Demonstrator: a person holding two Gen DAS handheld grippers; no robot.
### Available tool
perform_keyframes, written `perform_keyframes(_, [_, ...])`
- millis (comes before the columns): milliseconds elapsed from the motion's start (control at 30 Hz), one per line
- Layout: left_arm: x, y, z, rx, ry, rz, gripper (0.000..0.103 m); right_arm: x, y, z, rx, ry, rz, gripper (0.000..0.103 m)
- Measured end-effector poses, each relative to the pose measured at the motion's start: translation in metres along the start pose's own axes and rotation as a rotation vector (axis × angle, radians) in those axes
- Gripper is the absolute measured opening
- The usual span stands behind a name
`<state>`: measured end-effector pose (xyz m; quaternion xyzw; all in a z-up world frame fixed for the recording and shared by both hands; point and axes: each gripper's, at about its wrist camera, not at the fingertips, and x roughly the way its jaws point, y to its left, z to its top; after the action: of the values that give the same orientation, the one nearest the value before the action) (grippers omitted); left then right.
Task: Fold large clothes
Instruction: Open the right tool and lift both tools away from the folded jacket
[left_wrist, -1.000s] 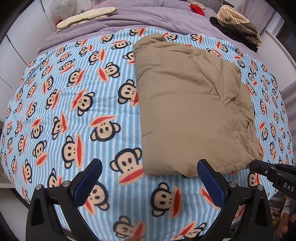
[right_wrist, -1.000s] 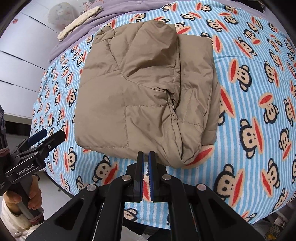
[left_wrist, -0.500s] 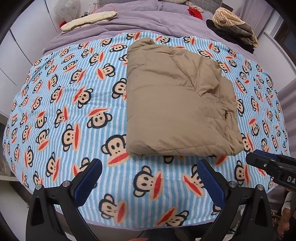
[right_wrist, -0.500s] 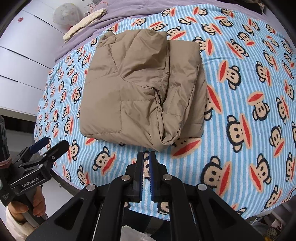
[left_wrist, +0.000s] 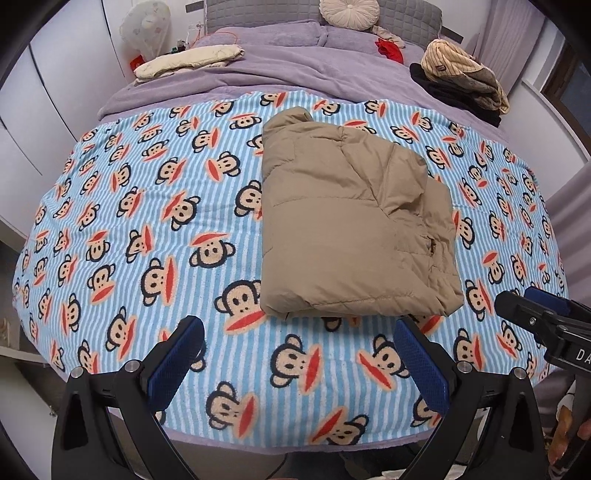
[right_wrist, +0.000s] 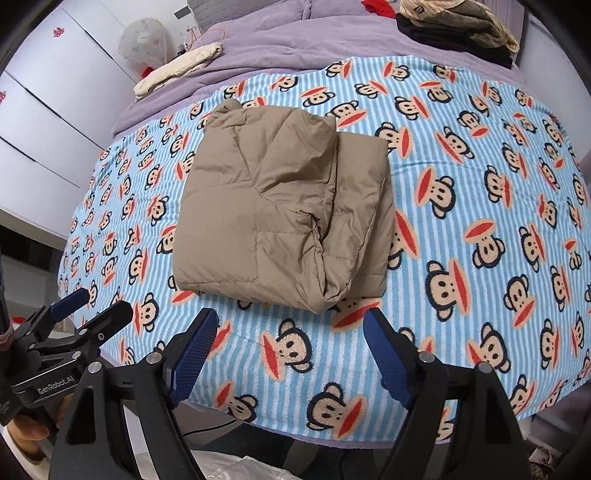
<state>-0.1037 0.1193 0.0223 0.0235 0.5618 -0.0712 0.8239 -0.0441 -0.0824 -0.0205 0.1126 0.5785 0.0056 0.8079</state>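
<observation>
A tan puffer jacket (left_wrist: 354, 221) (right_wrist: 284, 218) lies folded into a rough rectangle on the blue striped monkey-print blanket (left_wrist: 147, 229) (right_wrist: 480, 206). My left gripper (left_wrist: 299, 332) hangs open above the blanket's near edge, short of the jacket, with nothing between its blue pads. My right gripper (right_wrist: 290, 325) is also above the near edge, just in front of the jacket's front fold; its jaws are opening and hold nothing. Each gripper shows at the side of the other's view: the right one (left_wrist: 532, 306), the left one (right_wrist: 92, 302).
Purple bedding (left_wrist: 295, 70) covers the far half of the bed. On it lie a cream folded garment (left_wrist: 188, 61), a pile of striped and dark clothes (left_wrist: 461, 77) and a red item (left_wrist: 389, 50). White cupboards (right_wrist: 48, 92) stand at the left. A hand (right_wrist: 26, 430) grips the left tool.
Both grippers have risen and drawn back from the jacket, so more of the bed shows. The right gripper's jaws, shut before, now stand wide apart. The jacket has stayed put.
</observation>
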Motion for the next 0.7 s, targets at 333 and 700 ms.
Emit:
perform_keyframes(333, [-0.024,-0.002,0.015,0.007,-0.077,0.031,0.103,-0.032,0.006,0.01,0.012,-0.14,-0.062,0.103])
perform_keyframes(700, [-0.058,-0.004,0.029,-0.009,-0.193,0.063,0.103,-0.065,0.023,0.025,-0.042,-0.258,-0.123,0.103])
